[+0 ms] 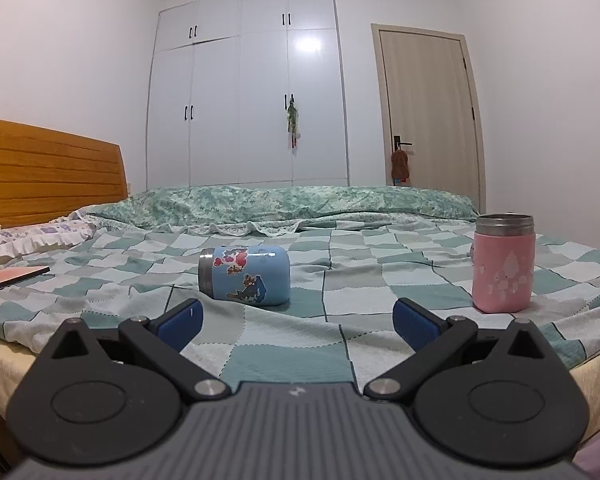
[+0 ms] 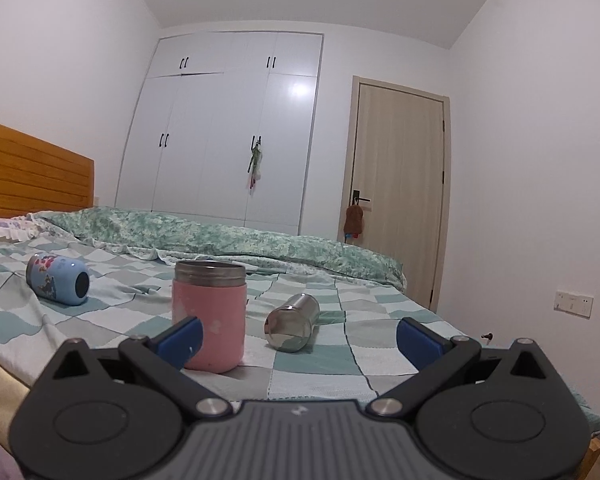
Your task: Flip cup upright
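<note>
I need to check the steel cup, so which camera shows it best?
The right wrist view: the steel cup lies on its side on the bed, fully visible right of the pink cup. The left wrist view doesn't show it at all.

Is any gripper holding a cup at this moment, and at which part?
Nothing is held. The left gripper and right gripper both have open, empty jaws, short of the cups.

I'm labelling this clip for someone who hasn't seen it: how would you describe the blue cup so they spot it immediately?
Start at the checkered bedspread on the bed. Toward the wooden headboard side lies the blue cup, tipped on its side with cartoon stickers on it. The pink cup stands upright and the steel cup, also lying down, is bare metal.
</note>
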